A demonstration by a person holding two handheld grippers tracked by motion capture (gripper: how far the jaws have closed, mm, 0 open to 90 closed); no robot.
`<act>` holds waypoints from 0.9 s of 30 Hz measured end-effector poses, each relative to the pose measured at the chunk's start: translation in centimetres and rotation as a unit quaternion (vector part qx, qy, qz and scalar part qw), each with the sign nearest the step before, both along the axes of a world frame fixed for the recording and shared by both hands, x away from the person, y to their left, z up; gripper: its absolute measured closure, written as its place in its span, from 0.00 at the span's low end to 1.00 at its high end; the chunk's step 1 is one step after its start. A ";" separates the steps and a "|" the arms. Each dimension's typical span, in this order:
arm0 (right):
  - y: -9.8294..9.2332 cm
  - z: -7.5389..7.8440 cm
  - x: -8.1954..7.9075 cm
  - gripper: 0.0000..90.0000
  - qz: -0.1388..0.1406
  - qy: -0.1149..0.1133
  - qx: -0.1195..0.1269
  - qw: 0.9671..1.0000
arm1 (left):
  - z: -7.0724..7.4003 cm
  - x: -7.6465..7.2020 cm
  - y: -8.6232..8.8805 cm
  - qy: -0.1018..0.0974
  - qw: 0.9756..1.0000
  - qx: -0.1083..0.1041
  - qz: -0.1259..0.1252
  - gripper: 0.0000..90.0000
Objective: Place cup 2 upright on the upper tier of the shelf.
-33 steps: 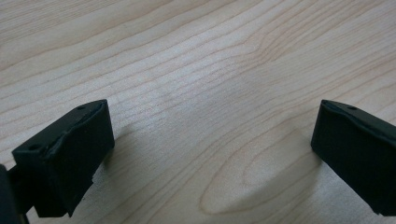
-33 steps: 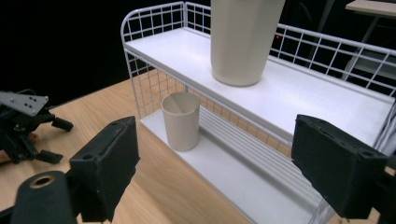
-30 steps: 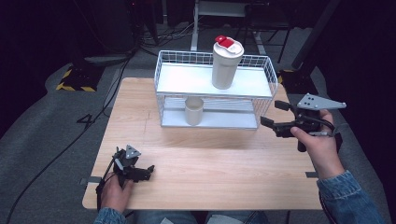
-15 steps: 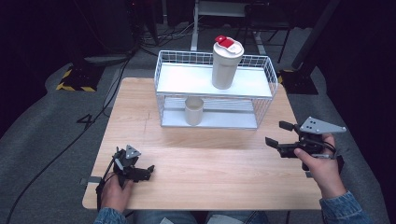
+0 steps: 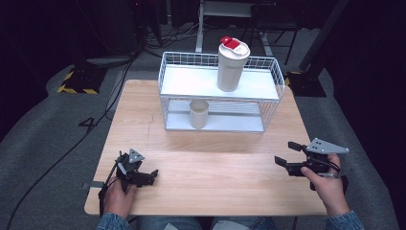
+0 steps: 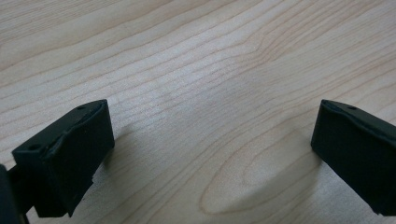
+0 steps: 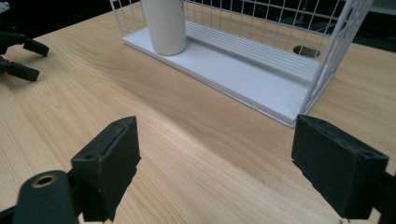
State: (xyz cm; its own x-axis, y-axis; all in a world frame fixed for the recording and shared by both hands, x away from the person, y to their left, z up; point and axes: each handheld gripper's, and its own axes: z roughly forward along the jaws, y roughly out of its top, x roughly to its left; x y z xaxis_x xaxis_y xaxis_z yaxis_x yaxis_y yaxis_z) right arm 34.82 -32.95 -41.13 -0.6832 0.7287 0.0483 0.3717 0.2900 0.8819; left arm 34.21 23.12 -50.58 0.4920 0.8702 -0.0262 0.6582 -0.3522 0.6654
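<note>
High view first, working across from my left with the white wire rack (image 5: 165,79) as my landmark. My left gripper (image 5: 152,175) sits low on the wooden table (image 5: 220,177), well in front of the rack's left end, jaws spread and nothing between them; in the left gripper view only bare wood grain lies between the two black pads. On the rack's lower shelf, toward its left half, stands a small cream cup (image 5: 198,114). On the upper shelf, right of centre, stands a tall cream tumbler (image 5: 230,67) with a red-tabbed lid; I can read no brand or lettering on either. My right gripper (image 5: 286,155) hovers in front of the rack's right end, well apart from it, jaws released and empty. In the right gripper view the rack's near corner post (image 7: 327,74) stands beyond the open jaws, the small cup (image 7: 164,25) farther along the lower shelf.
</note>
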 end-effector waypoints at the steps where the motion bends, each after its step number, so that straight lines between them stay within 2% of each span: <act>1: -0.1 -0.4 0.0 0.17 -0.002 0.002 0.000 1.000 | 0.0 0.0 0.0 0.000 1.000 0.000 0.000 0.00; 8: -0.6 -2.8 0.1 0.17 -0.014 0.019 0.005 1.000 | 0.0 0.0 0.0 0.000 1.000 0.000 0.000 0.00; 15: -0.7 -5.2 0.2 0.17 -0.022 0.042 -0.002 0.999 | 0.0 0.0 0.0 0.000 1.000 0.000 0.000 0.00; 22: -0.3 -6.9 0.1 0.17 -0.024 0.054 -0.039 0.998 | 0.0 0.0 0.0 0.000 1.000 0.000 0.000 0.00; 27: 0.2 -7.8 0.0 0.17 -0.017 0.065 -0.054 0.996 | 0.0 0.0 0.0 0.000 1.000 0.000 0.000 0.00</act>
